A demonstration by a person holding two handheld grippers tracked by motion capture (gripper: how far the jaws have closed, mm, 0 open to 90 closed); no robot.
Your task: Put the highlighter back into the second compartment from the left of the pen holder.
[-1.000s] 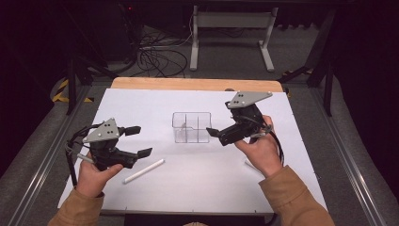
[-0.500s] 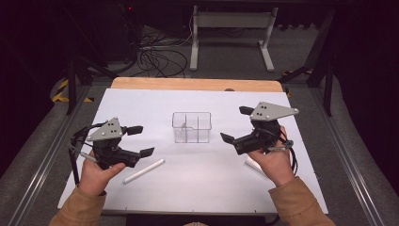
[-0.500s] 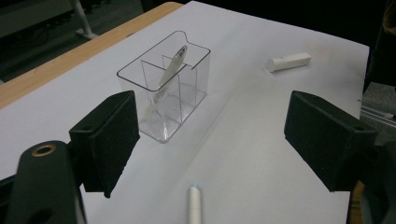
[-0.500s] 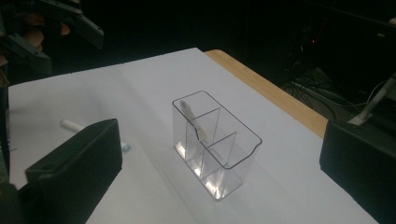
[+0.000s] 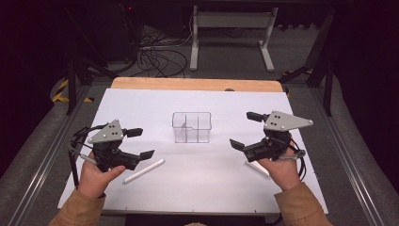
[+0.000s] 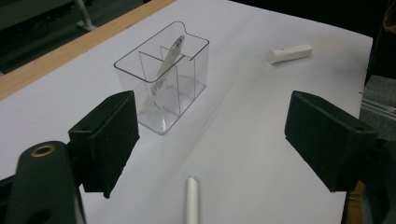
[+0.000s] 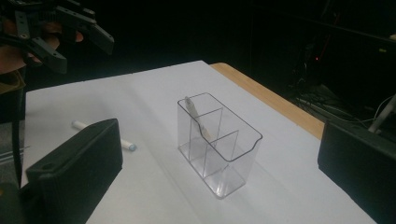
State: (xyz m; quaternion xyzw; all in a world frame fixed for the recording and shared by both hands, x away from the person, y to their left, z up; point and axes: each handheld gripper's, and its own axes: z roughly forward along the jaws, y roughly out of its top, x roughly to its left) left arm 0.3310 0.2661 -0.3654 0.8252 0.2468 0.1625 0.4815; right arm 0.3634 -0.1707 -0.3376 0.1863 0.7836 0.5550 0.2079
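Now | left hand-held gripper (image 5: 141,143) agape, empty | right hand-held gripper (image 5: 245,130) agape, empty | clear organizer (image 5: 191,127) midway, mat bare around.

White table cover (image 5: 155,108), wooden table edge (image 5: 197,84), tangled cables (image 5: 155,56), metal stand (image 5: 230,23) on the floor behind

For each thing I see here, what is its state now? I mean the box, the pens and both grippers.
Clear divided box: upright on the white table sheet, one pen-like item leaning inside a compartment.
White pen: lying flat on the sheet, beside the left hand-held gripper, not held.
Second white pen: lying flat, near the right hand.
Left hand-held gripper: open, holding nothing.
Right hand-held gripper: open, holding nothing.
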